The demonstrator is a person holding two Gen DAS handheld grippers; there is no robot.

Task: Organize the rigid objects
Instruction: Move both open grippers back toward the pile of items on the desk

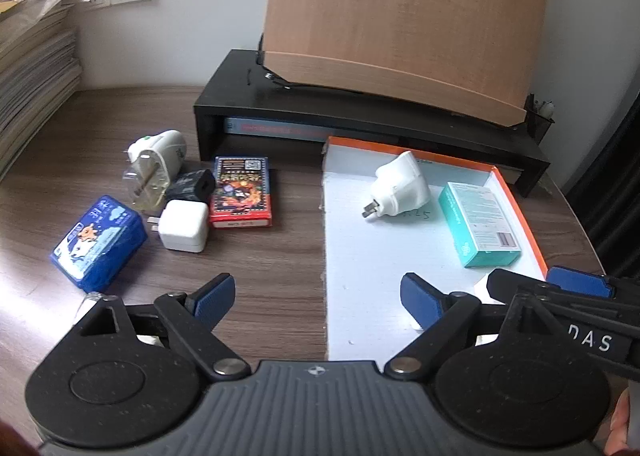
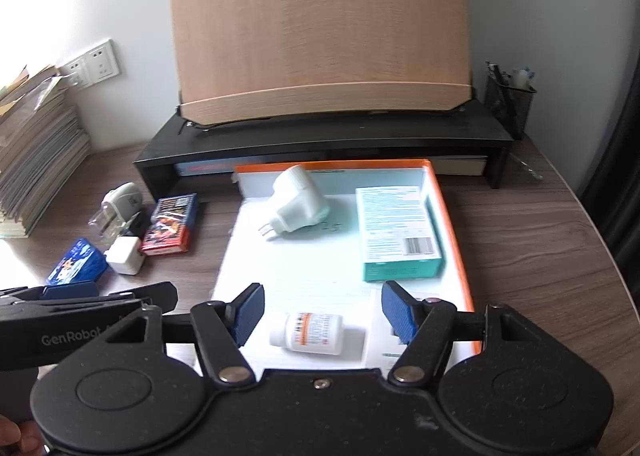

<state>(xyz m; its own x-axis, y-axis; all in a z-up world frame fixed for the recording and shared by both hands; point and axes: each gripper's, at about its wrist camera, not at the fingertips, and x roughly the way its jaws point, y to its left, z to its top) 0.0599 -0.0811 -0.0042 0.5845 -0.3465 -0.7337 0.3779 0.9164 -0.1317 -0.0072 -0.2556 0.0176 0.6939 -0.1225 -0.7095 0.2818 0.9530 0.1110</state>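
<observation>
Both tools standing open, nothing btwn pads: left tool (image 1: 316, 304) hovering over worktop (image 1: 260, 276) at tray edge, right tool (image 2: 320, 314) hovering above pill bottle (image 2: 316, 334) lying in orange-rimmed tray (image 2: 452, 215). Tray also holding teal box (image 2: 400, 234) and white adapter (image 2: 298, 205). Step in hand appears btwn placements. Next: left tool reaching for loose cluster further out, e.g. white charger cube (image 1: 182, 225), blue box (image 1: 98, 242), card pack (image 1: 242, 191).

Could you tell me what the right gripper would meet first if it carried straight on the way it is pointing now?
Most likely the white pill bottle, lying on its side in the orange-rimmed tray between the open right gripper pads; depth is hard to judge.
</observation>
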